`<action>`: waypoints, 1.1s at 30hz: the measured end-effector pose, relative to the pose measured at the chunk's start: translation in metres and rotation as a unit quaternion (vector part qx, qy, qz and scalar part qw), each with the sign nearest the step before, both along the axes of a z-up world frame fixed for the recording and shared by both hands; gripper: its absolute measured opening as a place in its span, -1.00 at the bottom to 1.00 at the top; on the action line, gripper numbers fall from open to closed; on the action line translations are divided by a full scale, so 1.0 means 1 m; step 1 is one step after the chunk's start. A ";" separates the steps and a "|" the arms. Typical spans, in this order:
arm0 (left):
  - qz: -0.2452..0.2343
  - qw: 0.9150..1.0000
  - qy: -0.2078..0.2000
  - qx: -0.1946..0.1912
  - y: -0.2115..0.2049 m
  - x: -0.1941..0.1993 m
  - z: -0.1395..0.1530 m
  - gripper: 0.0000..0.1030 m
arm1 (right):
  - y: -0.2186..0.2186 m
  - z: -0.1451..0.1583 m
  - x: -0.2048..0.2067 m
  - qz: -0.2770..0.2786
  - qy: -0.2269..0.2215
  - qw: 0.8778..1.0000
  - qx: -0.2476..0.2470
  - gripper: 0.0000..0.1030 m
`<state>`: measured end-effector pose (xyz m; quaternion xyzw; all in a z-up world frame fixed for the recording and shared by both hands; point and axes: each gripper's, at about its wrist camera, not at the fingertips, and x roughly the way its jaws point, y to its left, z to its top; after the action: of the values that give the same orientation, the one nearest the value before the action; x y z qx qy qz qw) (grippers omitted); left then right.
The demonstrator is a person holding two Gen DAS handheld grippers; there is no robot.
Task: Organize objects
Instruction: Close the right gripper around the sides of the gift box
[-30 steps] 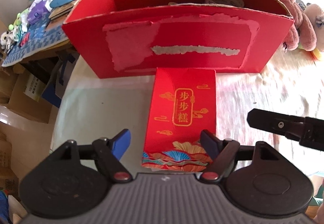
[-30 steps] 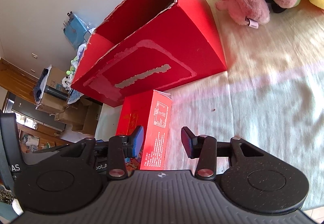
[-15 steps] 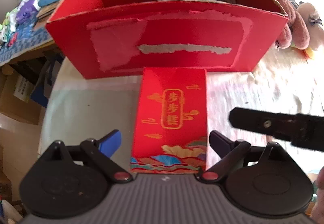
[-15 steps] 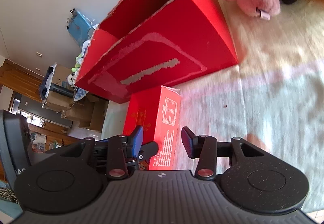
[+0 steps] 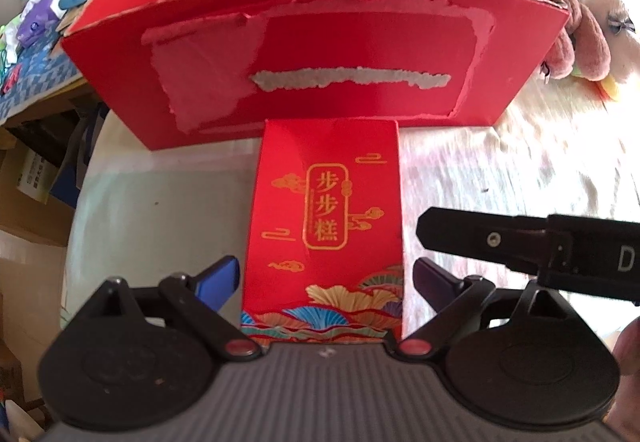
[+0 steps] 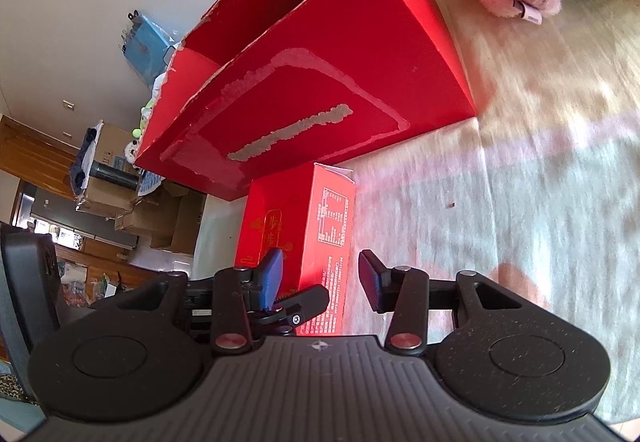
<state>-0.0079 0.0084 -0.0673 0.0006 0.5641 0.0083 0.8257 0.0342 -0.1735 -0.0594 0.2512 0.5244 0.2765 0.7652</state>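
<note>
Straddling small red carton, left gripper jaws spread, pads clear of its sides. Carton lies flat on counter, far end against open red box. Right gripper jaws parted, empty, crowding carton's right flank. Risks: uneven closure skews carton; grippers collide; carton catches box wall on lift.

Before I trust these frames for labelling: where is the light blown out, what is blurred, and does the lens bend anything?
Left wrist view: sunlight blows out the tablecloth beside the pink plush toy; the big red box bows with fisheye curvature; the small red carton reads sharp. Right wrist view: the tablecloth is smeared and glaring at right, the room behind dim, the carton's side print too small to read.
</note>
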 end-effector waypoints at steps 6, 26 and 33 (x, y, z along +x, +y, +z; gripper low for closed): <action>-0.001 1.000 0.005 -0.010 0.008 0.003 -0.004 0.82 | 0.005 0.000 0.007 -0.003 0.003 1.000 -0.010 -0.10; -0.057 0.997 0.031 -0.031 0.017 0.020 -0.014 0.76 | 0.034 0.000 0.015 -0.012 0.012 0.999 -0.032 -0.10; -0.075 0.996 0.039 -0.025 0.014 0.025 -0.017 0.74 | 0.031 -0.004 0.015 -0.026 0.023 0.999 -0.037 -0.10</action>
<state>0.0173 0.0228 -0.0841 0.0225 0.5940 -0.0684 0.8012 0.0492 -0.1425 -0.0632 0.2431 0.5445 0.2311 0.7688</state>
